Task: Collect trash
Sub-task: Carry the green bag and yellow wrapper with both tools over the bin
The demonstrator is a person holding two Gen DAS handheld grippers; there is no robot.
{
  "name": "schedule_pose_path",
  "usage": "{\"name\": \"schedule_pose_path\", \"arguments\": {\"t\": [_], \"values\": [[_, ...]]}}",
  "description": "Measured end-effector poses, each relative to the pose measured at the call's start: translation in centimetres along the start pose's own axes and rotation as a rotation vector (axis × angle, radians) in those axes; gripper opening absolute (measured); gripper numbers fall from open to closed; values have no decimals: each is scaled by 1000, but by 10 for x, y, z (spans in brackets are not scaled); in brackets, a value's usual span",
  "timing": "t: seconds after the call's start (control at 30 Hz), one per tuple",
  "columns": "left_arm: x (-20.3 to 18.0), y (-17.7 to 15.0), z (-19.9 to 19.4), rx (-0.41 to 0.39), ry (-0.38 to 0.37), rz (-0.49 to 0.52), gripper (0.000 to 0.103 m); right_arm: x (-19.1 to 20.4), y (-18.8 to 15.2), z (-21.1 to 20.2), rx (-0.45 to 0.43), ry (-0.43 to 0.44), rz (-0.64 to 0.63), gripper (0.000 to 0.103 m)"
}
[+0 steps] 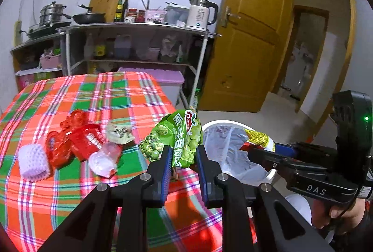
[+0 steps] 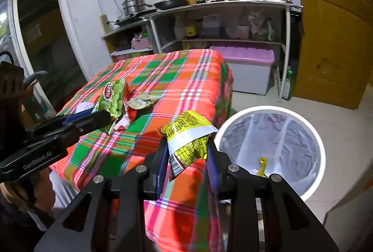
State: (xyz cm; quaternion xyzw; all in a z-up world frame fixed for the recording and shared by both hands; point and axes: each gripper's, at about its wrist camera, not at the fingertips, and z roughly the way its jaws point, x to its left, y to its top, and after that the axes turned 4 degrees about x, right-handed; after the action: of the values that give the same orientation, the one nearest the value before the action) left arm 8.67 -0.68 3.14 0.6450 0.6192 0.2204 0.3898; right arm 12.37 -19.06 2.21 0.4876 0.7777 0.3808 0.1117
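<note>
My left gripper [image 1: 183, 154] is shut on a green pea snack bag [image 1: 179, 137], held above the right edge of the plaid table [image 1: 70, 193]. My right gripper [image 2: 188, 147] is shut on a yellow and white wrapper [image 2: 188, 135], just left of the white lined bin [image 2: 270, 147]. In the left wrist view the right gripper [image 1: 258, 147] holds the yellow wrapper [image 1: 258, 136] over the bin [image 1: 233, 149]. In the right wrist view the left gripper [image 2: 106, 118] shows with the green bag [image 2: 114, 98]. Red wrappers [image 1: 72, 142], a purple foam net [image 1: 33, 162], a clear packet [image 1: 103, 160] and a crumpled pale wrapper [image 1: 120, 133] lie on the table.
A small yellow scrap [image 2: 262, 165] lies inside the bin. Behind the table stand a metal shelf [image 1: 139, 28] with a kettle [image 1: 201, 14], pans and bottles, and a purple-lidded box [image 1: 163, 81]. A wooden door [image 1: 251, 30] is open at right. A hand [image 1: 338, 212] grips the right tool.
</note>
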Motion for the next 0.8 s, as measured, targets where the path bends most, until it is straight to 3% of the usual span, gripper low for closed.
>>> {"name": "schedule_pose_path", "arguments": {"t": [0.8], "values": [[-53, 13, 49, 54, -93, 76, 21, -58, -9, -5, -1, -72, 118, 32]]}}
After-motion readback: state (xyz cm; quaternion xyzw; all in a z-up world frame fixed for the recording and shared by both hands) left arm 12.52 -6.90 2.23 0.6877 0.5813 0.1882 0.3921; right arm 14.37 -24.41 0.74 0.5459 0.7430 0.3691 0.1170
